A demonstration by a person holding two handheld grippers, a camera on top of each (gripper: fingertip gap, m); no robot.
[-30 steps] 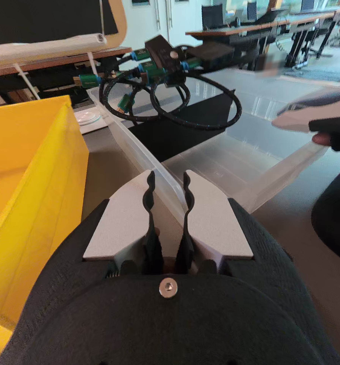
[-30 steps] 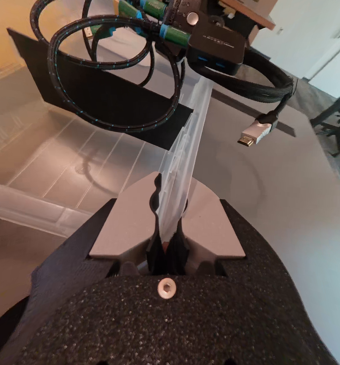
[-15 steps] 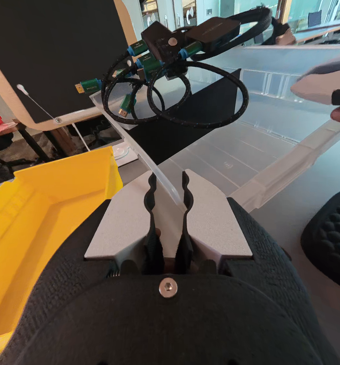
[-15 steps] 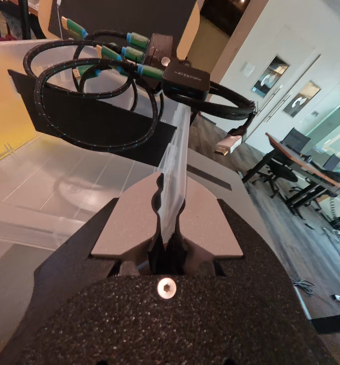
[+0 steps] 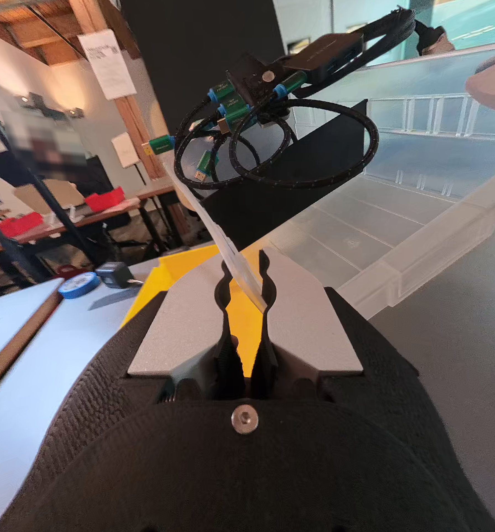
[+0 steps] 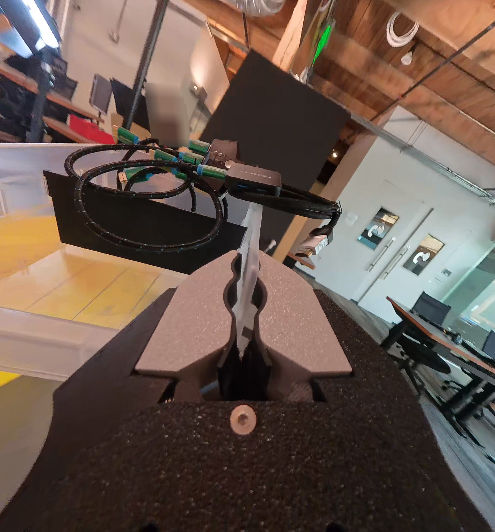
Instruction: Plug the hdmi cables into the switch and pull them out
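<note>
Although much of the clear plastic bin (image 5: 398, 218) runs past the right edge of the left wrist view, it is plainly the biggest thing here, tilted up off the grey table (image 5: 447, 359) with each gripper closed on one of its side rims. Its milky walls blur what lies behind them, and in the right wrist view yellow shows through its floor (image 6: 53, 276). A flat black panel (image 5: 283, 201) stands inside it across the far end. Left of the bin sits a yellow bin (image 5: 183, 262), mostly hidden behind the left gripper's body; its contents cannot be seen.

The left gripper (image 5: 244, 276) has its two grey fingers drawn near together around the bin's left rim; the rim touches the right finger, and a narrow gap shows beside the left one. The right gripper (image 6: 247, 276) is clamped on the right rim, the thin wall pinched between its fingers.

At the bin's far end lies a tangle of braided black hdmi cables (image 5: 303, 178) with green plugs (image 5: 160, 145), several seated in a small black switch (image 5: 249, 77), others loose. A second black box (image 6: 253, 180) lies against it, its thick cable hanging over the right rim and ending in a silver plug (image 6: 312, 244) dangling outside. How the pile rests on the bin is hard to make out.

A blue tape roll (image 5: 79, 285) and a small black adapter (image 5: 115, 275) lie far left on the table.
</note>
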